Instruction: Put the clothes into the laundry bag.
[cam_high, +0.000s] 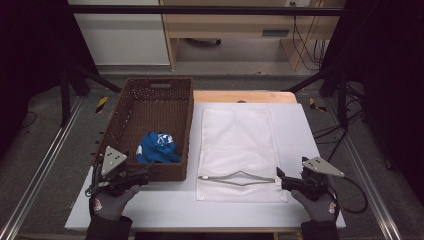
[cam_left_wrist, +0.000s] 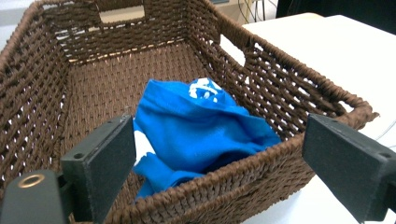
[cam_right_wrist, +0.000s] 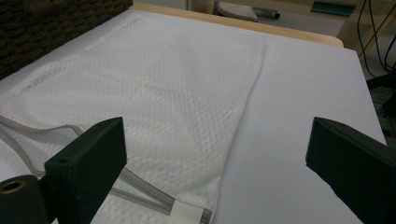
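Wicker walls frame the scene on the left: a brown woven basket (cam_high: 150, 105) stands on the white table (cam_high: 165, 205), and a crumpled blue cloth (cam_high: 158, 147) lies in its near end, against the near wall. The left gripper (cam_high: 142, 176) is held by a gloved hand (cam_high: 111, 201) just outside that near wall, at the basket's near left corner. In the left gripper view its jaws stand wide apart with nothing pressed between them; the blue cloth (cam_left_wrist: 196, 128) lies beyond and between them, on the far side of the basket's near rim (cam_left_wrist: 243, 163), and neither pad touches it.

To the right of the basket, just beside its right wall, a white mesh laundry bag (cam_high: 237, 140) lies flat on the table. Its grey-edged mouth (cam_high: 240, 178) gapes slightly along the near end.

Farther right, the right gripper (cam_high: 281, 179) rests low at the bag's near right corner, held by the other gloved hand (cam_high: 316, 202). In the right gripper view its jaws are likewise spread and grasp nothing: the mesh bag (cam_right_wrist: 154, 93) spreads ahead, mostly toward the left jaw, with its grey mouth edge (cam_right_wrist: 140, 186) running just past that jaw, while bare table (cam_right_wrist: 299, 93) lies before the right jaw.
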